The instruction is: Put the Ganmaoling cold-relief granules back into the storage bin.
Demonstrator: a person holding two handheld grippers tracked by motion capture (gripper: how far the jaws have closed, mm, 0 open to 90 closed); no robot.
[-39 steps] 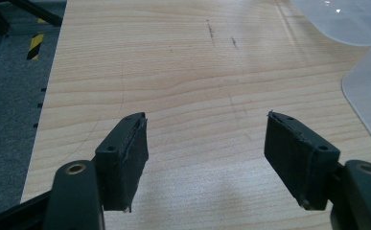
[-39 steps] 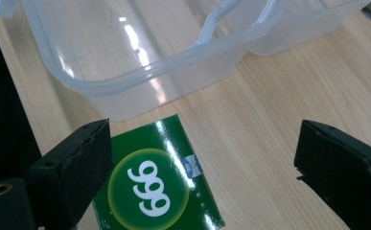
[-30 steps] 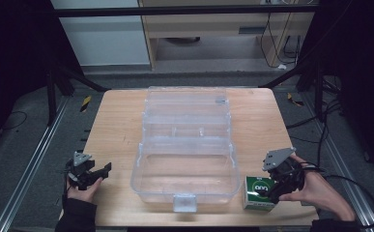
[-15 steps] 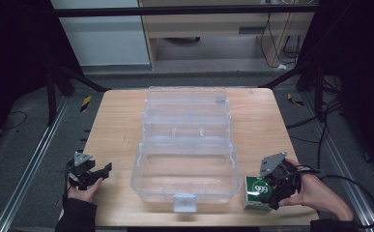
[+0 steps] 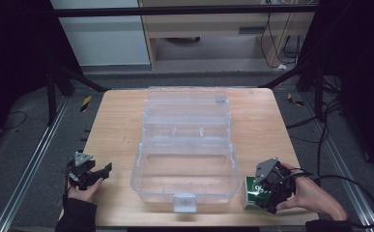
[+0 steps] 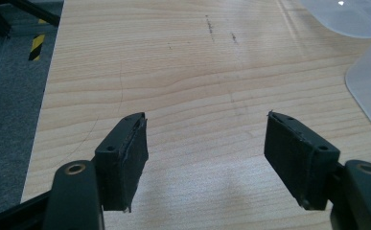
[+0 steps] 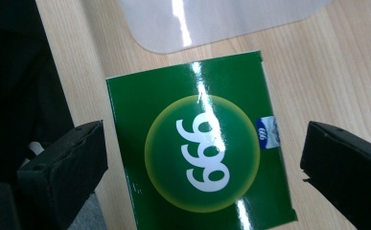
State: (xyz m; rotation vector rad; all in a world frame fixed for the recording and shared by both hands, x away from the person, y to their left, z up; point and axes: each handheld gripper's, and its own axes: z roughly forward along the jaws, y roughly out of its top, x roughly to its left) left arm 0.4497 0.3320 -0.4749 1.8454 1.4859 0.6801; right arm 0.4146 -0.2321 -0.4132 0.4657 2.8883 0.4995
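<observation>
A clear plastic box [image 5: 187, 150] sits open in the middle of the wooden desk [image 5: 114, 125], its lid folded back toward the far edge and a latch tab at its near wall.

At the near right corner of the desk, a green carton [image 5: 253, 192] lies just beside the box. In the right gripper view the carton [image 7: 200, 143] lies flat on the wood, its top face printed with a yellow-rimmed circle and white digits, and a corner of the clear plastic shows just beyond it. The right hand-held gripper [image 5: 266, 191] hangs directly over the carton with its 2 jaws spread wide, 1 on either side of it, not touching it and holding nothing [image 7: 202, 167].

The left hand-held gripper [image 5: 95, 174] rests at the near left of the desk, well apart from the box. Its jaws are also wide open with only bare wood between them [image 6: 204, 158], and an edge of the clear plastic box [image 6: 370, 91] shows off to the right.
</observation>
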